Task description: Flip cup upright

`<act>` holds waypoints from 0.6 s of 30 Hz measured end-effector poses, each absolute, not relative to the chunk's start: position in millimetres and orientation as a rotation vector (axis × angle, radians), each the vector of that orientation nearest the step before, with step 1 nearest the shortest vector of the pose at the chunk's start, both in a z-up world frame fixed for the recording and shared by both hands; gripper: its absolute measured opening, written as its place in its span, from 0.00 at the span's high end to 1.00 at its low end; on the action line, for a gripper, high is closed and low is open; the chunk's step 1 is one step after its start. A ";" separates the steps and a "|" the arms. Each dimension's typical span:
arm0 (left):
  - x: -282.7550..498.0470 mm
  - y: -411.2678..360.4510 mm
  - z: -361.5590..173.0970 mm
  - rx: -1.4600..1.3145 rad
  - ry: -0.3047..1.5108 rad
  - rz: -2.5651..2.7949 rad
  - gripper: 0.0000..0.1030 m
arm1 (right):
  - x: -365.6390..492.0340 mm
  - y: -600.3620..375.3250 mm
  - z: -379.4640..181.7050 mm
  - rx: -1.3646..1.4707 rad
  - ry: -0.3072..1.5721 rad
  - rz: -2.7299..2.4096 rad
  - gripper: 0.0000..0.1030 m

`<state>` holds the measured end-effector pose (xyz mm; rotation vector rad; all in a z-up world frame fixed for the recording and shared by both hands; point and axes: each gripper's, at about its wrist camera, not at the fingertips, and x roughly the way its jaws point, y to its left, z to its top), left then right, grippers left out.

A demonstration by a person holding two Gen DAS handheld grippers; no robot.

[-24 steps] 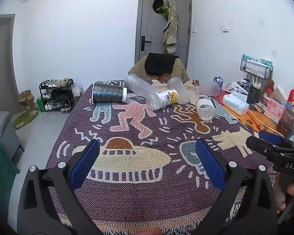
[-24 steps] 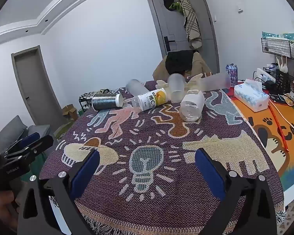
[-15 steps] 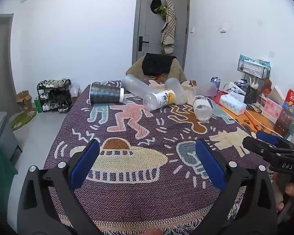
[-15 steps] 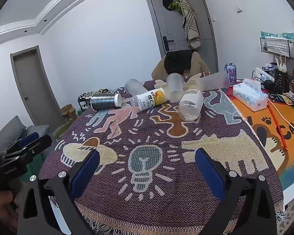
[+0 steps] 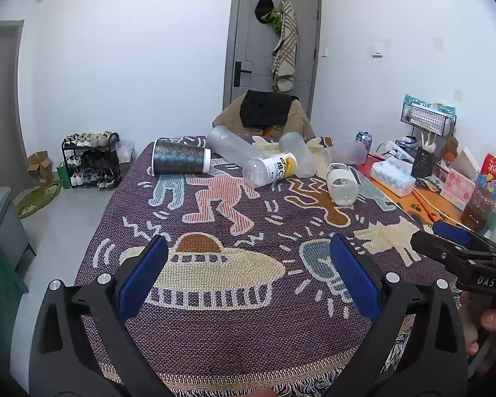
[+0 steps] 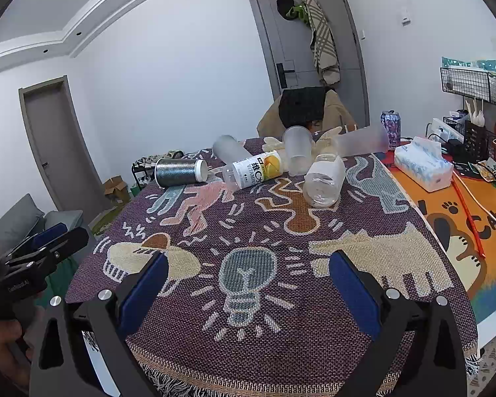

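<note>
Both claws hung wide open and empty at the near edge of the counter (image 5: 92,231). The cup (image 6: 297,154) stood mouth-down at the far end among toppled bottles, far from the right claw (image 6: 248,284), nearer it than the left claw (image 5: 248,273).

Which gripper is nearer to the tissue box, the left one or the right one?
Right. The right gripper is on the tissue box's side of the table; the left gripper is farther across.
</note>
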<state>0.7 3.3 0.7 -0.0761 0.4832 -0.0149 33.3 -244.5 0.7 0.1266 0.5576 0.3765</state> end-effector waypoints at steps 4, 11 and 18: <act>2.2 1.5 0.3 -0.074 0.482 -0.018 0.05 | 31.9 -246.6 -0.3 0.130 0.552 0.375 0.07; -1.3 2.7 2.0 -0.075 0.481 -0.022 0.05 | 31.1 -247.7 -0.2 0.133 0.552 0.374 0.07; -3.2 1.7 3.7 -0.073 0.477 -0.022 0.05 | 29.7 -248.3 -0.5 0.135 0.548 0.375 0.07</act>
